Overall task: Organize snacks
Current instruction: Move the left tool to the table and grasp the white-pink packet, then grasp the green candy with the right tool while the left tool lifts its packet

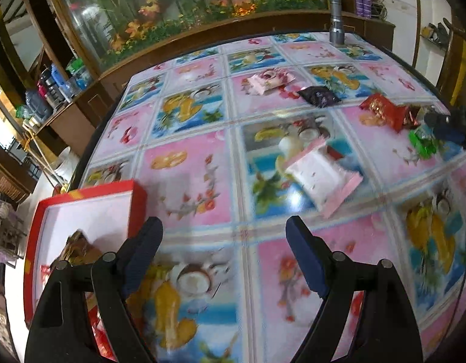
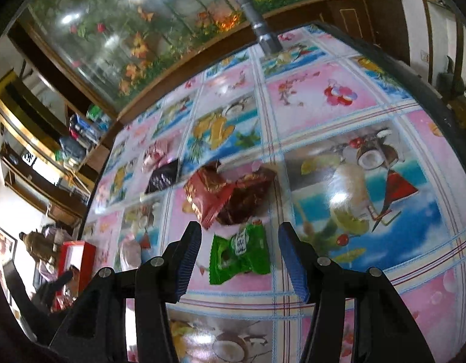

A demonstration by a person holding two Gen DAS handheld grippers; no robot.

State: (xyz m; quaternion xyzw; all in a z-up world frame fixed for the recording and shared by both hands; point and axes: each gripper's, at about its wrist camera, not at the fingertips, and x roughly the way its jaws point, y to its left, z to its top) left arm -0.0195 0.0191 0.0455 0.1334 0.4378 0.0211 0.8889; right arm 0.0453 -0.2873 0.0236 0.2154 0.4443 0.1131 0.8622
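Note:
My left gripper is open over the flowered tablecloth with nothing between its fingers. To its left stands a red box with a white inside, holding a brown-gold snack. A white-and-pink pack lies ahead to the right. Farther off lie a pink pack, a black pack and a red pack. My right gripper is open and straddles a green pack lying flat, with gaps on both sides. Just beyond it lie the red pack and a dark brown pack.
A grey metal cylinder stands at the table's far edge. Behind it runs a glass case with flowers in a wooden frame. Shelves with clutter are at the left. The table's dark rim curves round on the right.

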